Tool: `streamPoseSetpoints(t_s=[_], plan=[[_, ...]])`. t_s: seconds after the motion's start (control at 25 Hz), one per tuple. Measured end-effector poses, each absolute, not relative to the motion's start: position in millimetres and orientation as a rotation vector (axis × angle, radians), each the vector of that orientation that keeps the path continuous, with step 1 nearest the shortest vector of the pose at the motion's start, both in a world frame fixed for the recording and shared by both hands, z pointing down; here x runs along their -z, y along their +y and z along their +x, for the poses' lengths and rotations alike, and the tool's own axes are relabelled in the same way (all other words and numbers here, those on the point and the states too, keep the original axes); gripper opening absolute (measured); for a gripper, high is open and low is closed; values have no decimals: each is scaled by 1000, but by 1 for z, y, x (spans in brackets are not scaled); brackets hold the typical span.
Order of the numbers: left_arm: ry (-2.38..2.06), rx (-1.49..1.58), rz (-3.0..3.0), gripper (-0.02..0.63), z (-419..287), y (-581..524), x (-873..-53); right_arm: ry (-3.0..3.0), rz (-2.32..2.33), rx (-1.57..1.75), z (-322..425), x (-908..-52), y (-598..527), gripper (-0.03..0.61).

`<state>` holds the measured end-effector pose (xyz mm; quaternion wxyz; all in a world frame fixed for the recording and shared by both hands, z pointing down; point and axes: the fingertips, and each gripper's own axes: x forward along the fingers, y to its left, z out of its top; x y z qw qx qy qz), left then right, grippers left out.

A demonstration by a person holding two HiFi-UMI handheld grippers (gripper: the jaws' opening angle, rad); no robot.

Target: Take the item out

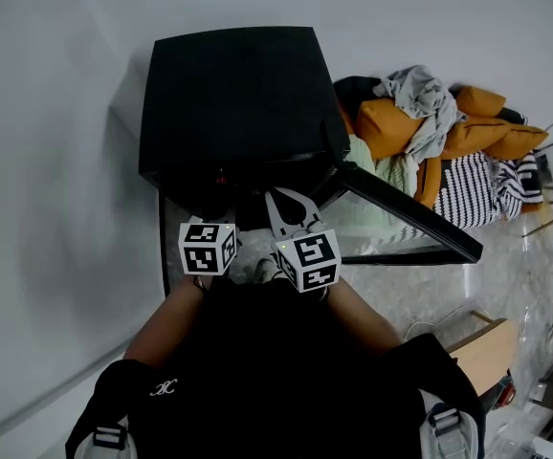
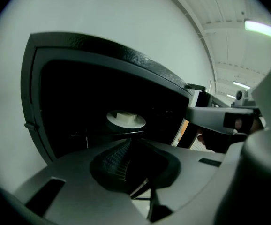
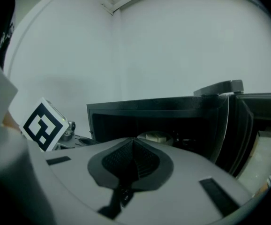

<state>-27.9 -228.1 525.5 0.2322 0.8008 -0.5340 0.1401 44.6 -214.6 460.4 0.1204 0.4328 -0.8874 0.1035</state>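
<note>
**standing_by:** Watching from the side here. The left gripper (image 2: 128, 146) has its ribbed pads pressed together with nothing between them, and it's parked just in front of the boxy black microwave oven (image 1: 229, 94). The item is inside, on the oven floor: a small white round plate (image 2: 126, 119) with a pale squarish block (image 2: 124, 116) sitting on top.

**benchwarmer:** And the right gripper (image 3: 133, 146)?

**standing_by:** Same deal, jaws closed up and empty, right beside the left one and aimed into the same opening. The hinged black door (image 1: 410, 213) is swung out to the right.

**benchwarmer:** How would you grab it?

**standing_by:** My guess is the plate is stiff, light and a bit slick, so I'd pinch the near rim and keep it dead level. The block looks loose and could slide off, and I can't tell whether it's soft.

**benchwarmer:** Do the views differ much?

**standing_by:** Yeah. From the head view the cavity is just a black hole, so you can't see the plate at all. Only the two gripper views see in, and the left one shows it best. The head view does show the heap of orange cushions and striped cloth (image 1: 449, 132) off to the right, which the gripper views miss.
</note>
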Motion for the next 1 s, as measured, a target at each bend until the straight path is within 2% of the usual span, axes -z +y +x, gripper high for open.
streamPoseSetpoints(t_s=[0.08, 0.12, 0.44, 0.68, 1.0], plan=[[-1393, -291, 2147, 106, -28, -235, -534, -2573, 1279, -309, 44, -462, -218, 6], [-1364, -234, 2106, 117, -29, -239, -538, -2565, 1285, -314, 43, -462, -217, 6], [-1435, 1, 1881, 117, -64, -263, -556, -2498, 1304, -321, 39, -471, -211, 6], [-1253, 332, 1698, 118, -65, -278, -561, -2454, 1332, -342, 45, -479, -209, 6], [-1115, 587, 1498, 118, -65, -291, -567, -2428, 1360, -339, 54, -479, -211, 6]])
